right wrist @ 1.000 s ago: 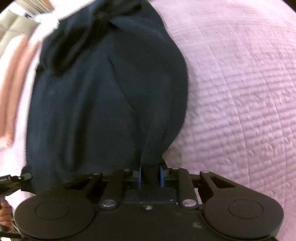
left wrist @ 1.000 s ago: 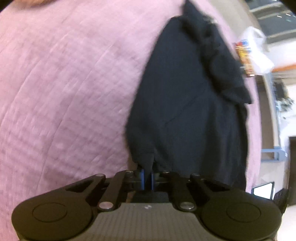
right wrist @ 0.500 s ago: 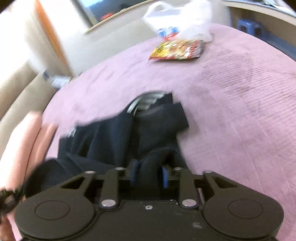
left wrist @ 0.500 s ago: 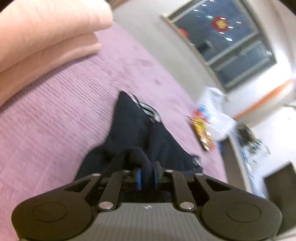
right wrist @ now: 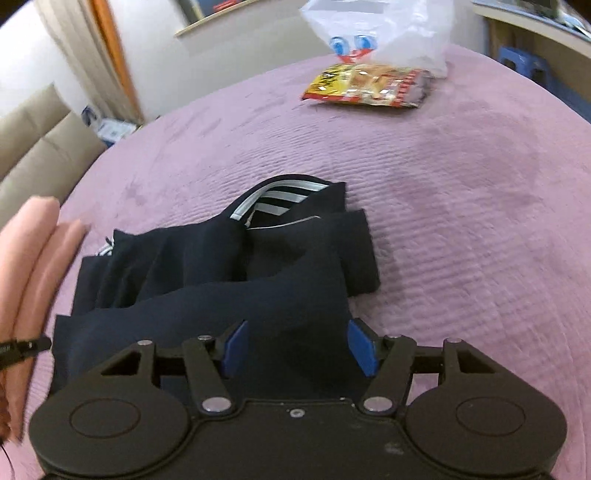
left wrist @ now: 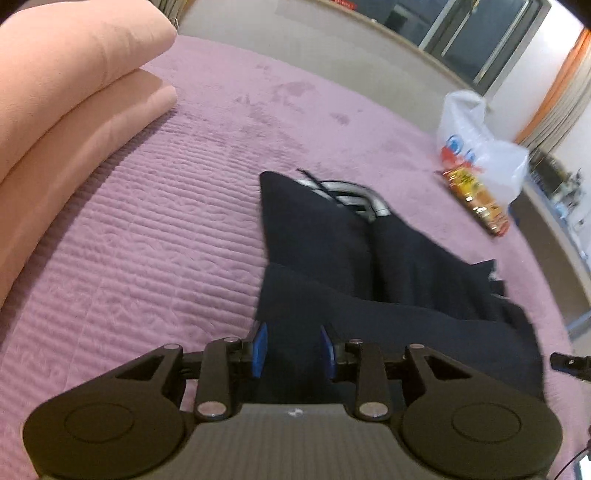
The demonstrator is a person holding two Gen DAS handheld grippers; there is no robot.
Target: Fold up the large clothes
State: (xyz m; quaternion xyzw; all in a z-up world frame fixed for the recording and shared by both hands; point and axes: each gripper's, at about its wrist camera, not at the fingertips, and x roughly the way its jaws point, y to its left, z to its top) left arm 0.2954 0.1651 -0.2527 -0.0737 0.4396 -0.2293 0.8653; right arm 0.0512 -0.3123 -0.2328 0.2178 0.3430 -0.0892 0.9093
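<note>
We are laying the folded dark garment [left wrist: 369, 280] on the purple bed [left wrist: 155, 236], left hand-held gripper [left wrist: 293, 350] and right hand-held gripper [right wrist: 299, 345] both gaping wide, holding nothing. Next, we judge, smoothing or another fold.

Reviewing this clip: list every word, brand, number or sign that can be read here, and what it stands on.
None can be read.
Snack packet: red and yellow print, too blurred.
Plastic bag: a blue and red cartoon face, no clear letters.
Dark garment: no label shows.
Red sign above the window: too blurred.
</note>
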